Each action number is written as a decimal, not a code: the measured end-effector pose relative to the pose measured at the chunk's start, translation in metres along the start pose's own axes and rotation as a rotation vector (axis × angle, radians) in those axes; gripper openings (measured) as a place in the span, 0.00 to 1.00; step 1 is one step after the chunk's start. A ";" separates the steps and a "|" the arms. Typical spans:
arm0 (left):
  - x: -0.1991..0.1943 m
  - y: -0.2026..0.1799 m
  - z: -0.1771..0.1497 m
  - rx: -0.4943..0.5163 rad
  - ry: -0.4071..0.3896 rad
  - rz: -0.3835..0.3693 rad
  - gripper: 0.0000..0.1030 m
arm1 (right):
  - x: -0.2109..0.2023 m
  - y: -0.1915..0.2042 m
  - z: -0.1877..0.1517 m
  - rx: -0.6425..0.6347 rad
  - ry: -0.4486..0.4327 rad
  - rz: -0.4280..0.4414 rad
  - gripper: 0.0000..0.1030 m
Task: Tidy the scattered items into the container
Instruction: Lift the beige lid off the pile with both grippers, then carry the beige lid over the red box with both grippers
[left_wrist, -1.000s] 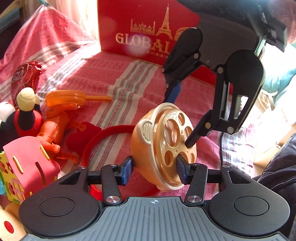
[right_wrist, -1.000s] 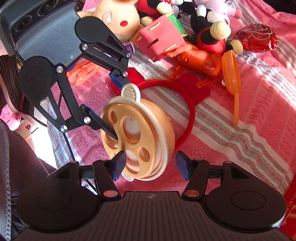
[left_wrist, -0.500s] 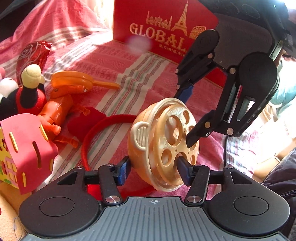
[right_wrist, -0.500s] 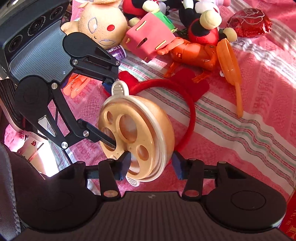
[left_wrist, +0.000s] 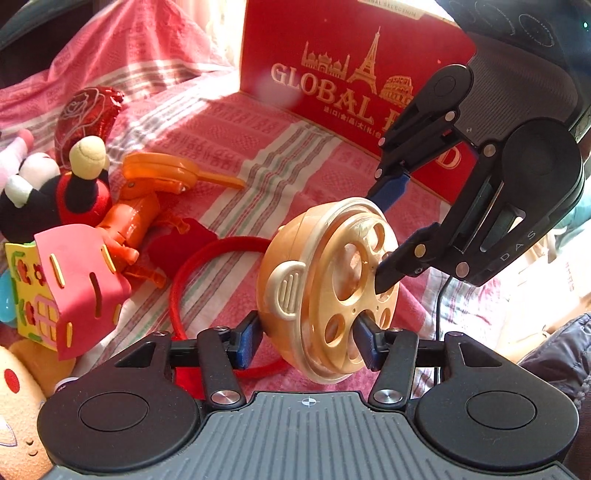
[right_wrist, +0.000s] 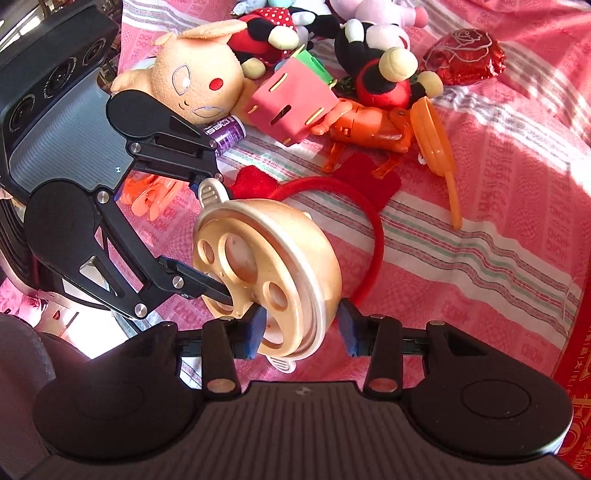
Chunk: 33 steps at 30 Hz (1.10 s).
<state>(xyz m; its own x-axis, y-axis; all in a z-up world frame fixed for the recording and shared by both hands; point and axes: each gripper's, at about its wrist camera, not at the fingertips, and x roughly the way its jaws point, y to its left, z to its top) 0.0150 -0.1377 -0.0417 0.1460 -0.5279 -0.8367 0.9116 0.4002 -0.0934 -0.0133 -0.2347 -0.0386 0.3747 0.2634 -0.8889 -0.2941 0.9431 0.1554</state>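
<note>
- Toy pot (left_wrist: 325, 284), beige with a perforated lid, held clear of the pink striped bedspread (left_wrist: 221, 129), tipped on its side between both tools
- Left gripper (left_wrist: 308, 341): jaws about half open and pressed on the pot; one blue pad on the bowl's outer wall, the other set into a hole of the lid
- Right gripper (right_wrist: 301, 330): jaws have just been closing on the pot, now gripping it; one pad on the lid face, the other against the bowl's curved wall
- In the left wrist view the right tool reaches in from the upper right, one finger tip on the lid face, one behind the rim
- Red headband (left_wrist: 207, 258) lies on the bedspread just behind and below the pot, its arc partly hidden by it
- Orange robot toy (right_wrist: 369, 125) and orange toy pan (right_wrist: 436, 136) lie touching, past the headband
- Pink foam house (right_wrist: 295, 103) leans against the robot toy; purple cylinder (right_wrist: 227, 134) just beside it
- Plush toys heaped behind: beige round-faced one (right_wrist: 199, 85), mouse dolls (right_wrist: 380, 70)
- Red foil rose heart (right_wrist: 465, 55) at the pile's far edge
- Red box (left_wrist: 351, 66) with gold "GLOBAL" lettering stands upright at the far end of the bed, well apart from the pot
</note>
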 end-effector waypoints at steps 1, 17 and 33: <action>-0.003 0.000 0.001 0.002 -0.005 0.002 0.54 | -0.002 0.001 0.001 -0.002 -0.004 -0.006 0.46; -0.034 -0.023 0.037 0.071 -0.079 0.002 0.55 | -0.060 0.015 0.001 0.020 -0.060 -0.145 0.44; -0.051 -0.116 0.223 0.285 -0.329 0.057 0.55 | -0.232 -0.055 -0.027 0.071 -0.235 -0.487 0.43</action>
<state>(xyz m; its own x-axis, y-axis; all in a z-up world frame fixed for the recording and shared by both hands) -0.0126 -0.3238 0.1322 0.2715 -0.7398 -0.6156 0.9615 0.2370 0.1392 -0.1077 -0.3528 0.1473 0.6415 -0.1763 -0.7466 0.0196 0.9767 -0.2138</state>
